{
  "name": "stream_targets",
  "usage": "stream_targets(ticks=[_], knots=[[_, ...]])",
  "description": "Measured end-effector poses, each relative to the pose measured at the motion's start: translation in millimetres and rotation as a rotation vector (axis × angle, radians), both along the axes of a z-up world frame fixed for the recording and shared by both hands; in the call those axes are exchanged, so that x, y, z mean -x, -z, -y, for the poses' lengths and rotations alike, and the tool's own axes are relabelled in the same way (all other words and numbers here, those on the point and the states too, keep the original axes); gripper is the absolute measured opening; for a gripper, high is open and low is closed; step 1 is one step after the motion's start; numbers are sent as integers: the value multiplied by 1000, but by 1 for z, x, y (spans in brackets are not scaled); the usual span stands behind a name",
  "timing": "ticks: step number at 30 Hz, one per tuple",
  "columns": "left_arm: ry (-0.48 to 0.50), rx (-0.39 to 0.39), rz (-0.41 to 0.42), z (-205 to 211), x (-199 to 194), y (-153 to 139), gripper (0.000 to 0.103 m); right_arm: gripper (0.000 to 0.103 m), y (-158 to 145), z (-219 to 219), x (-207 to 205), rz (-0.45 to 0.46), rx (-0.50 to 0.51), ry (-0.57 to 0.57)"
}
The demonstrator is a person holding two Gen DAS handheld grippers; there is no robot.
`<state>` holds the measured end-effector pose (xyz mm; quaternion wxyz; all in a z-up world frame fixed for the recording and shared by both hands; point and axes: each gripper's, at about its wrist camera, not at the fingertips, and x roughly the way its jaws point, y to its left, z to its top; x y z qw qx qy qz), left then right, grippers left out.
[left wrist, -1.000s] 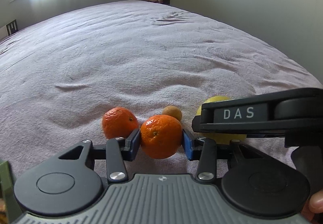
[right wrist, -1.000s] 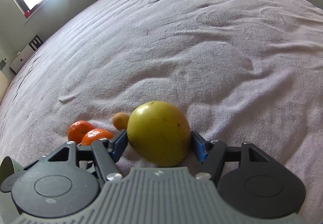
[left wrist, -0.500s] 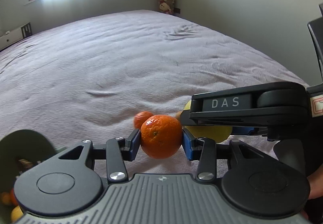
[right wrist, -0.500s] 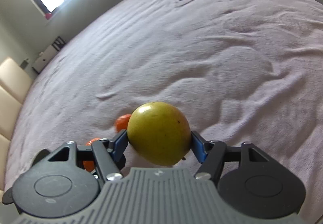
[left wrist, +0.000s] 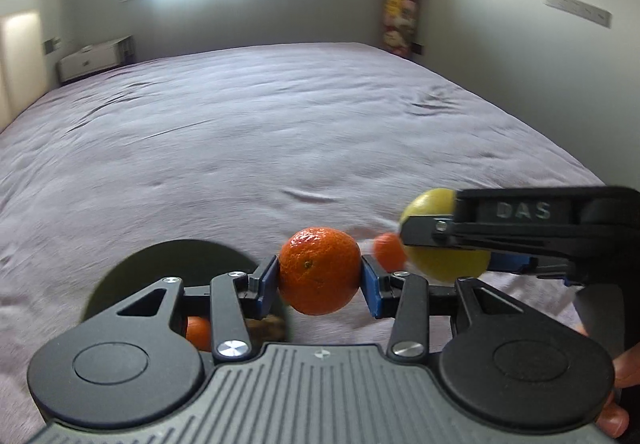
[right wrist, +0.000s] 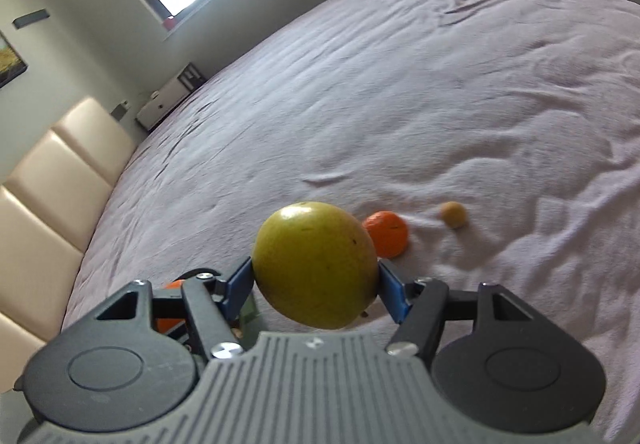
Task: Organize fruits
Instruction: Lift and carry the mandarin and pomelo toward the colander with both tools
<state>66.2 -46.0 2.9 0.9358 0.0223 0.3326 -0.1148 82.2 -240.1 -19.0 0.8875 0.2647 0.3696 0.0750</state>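
Observation:
My left gripper (left wrist: 319,271) is shut on an orange mandarin (left wrist: 320,270), held above the bed. To its right, my right gripper (left wrist: 446,240) carries a yellow-green round fruit (left wrist: 444,262). In the right wrist view the right gripper (right wrist: 316,276) is shut on that yellow-green fruit (right wrist: 316,264), also lifted clear of the bed. A second mandarin (right wrist: 387,234) and a small tan fruit (right wrist: 454,214) lie on the purple bedspread (right wrist: 440,103). A dark green bowl (left wrist: 160,264) sits low left under the left gripper, with an orange fruit (left wrist: 199,332) inside.
The bedspread (left wrist: 280,131) stretches far ahead. A cream padded headboard (right wrist: 48,183) lines the left side. A low white cabinet (left wrist: 94,57) stands under the bright window, and a hand's fingers (left wrist: 614,404) show at the lower right.
Both grippers have risen off the bed with their fruits and swung left. The green bowl has come into view under the left gripper; the second mandarin and tan fruit stay on the bed.

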Motion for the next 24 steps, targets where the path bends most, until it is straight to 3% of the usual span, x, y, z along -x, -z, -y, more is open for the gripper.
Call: stream_targets(ticks=[12,24], knots=[[-194,57,-60,-89,-12,-5,49,64,-17,-77,-8,70,51,-184],[-228,11,-167,-121,-22,26,49,64,-7,-133,-31,101,152,-309]])
